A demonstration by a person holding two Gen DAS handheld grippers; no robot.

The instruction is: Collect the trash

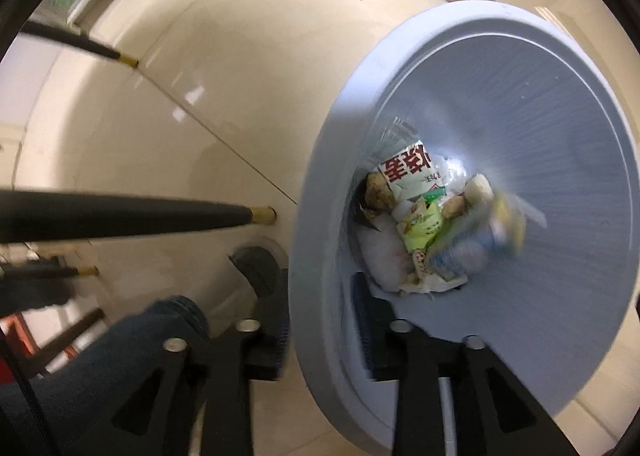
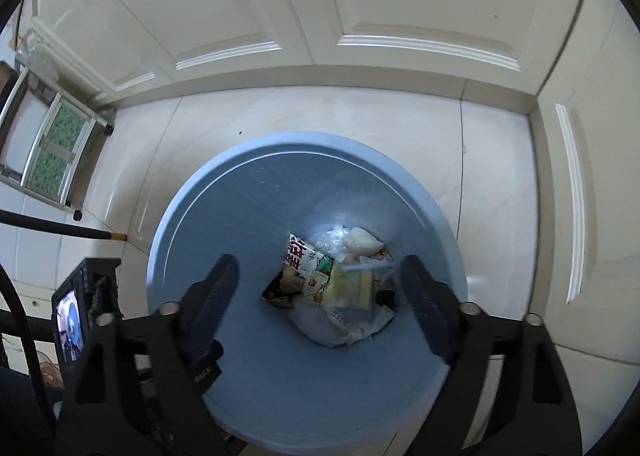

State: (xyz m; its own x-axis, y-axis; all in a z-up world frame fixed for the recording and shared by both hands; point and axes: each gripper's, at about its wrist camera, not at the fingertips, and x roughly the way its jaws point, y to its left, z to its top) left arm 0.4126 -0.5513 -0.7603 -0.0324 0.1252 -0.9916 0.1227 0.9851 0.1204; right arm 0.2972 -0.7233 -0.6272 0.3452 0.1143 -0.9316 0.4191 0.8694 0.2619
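Right claw [image 2: 320,308] spread wide over blue bin [image 2: 256,192], nothing between pads; wrappers [image 2: 340,284] heaped on bin bottom. Left claw [image 1: 320,332] partly apart, straddling bin rim, pads not visibly pressing. Judgement: drop step. Keep claws centred above opening, clear of rim, avoid tipping bin.

A home, by the look of it: cream floor tiles [image 2: 304,116] run up to white panelled doors [image 2: 400,8] at the far side. A blue bin [image 2: 248,184] of food wrappers [image 2: 316,276] stands on the floor, with a folding step ladder [image 2: 52,144] far left.
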